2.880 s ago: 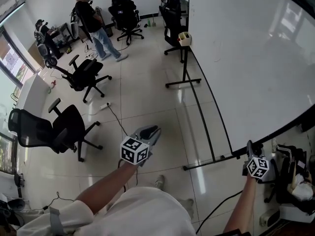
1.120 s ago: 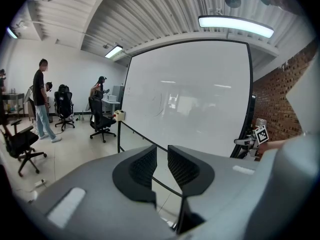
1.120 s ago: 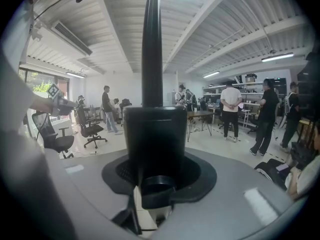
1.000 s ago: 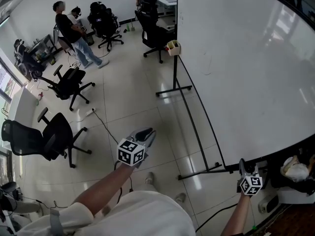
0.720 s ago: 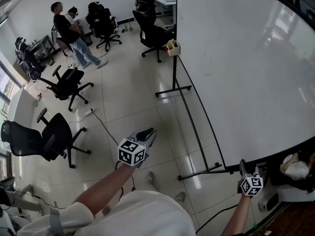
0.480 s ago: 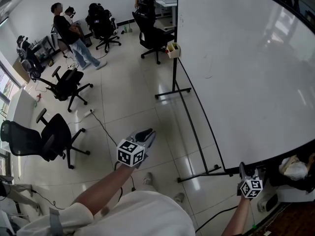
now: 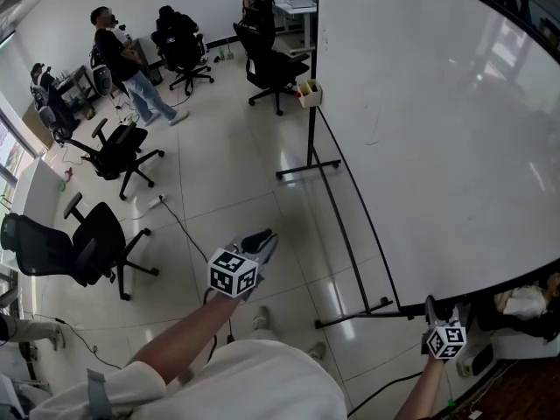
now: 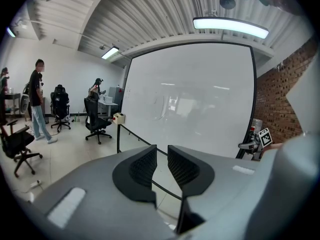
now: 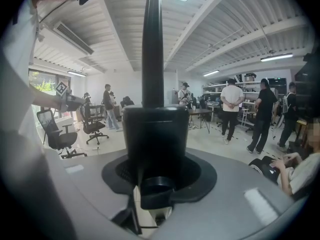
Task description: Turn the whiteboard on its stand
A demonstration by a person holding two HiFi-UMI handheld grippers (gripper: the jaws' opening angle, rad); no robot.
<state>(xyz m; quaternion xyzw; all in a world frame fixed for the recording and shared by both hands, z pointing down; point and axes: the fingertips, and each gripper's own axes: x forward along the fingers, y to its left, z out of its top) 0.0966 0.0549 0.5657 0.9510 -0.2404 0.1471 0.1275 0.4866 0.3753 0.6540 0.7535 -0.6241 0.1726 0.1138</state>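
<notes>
Gripping: we clamp the right gripper [image 7: 430, 305] on the whiteboard [image 7: 437, 129], upright near edge.
Left gripper [image 7: 262, 238]: slightly parted, empty, well apart.

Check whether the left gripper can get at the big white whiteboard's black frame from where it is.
Probably yes. The left gripper hovers empty, jaws slightly apart, with only bare tiled floor between it and the black frame. The right gripper clamps that frame's near edge.

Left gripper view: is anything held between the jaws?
No: the left gripper has its jaws a little apart with nothing between them, and only the distant whiteboard shows beyond the gap.
</notes>
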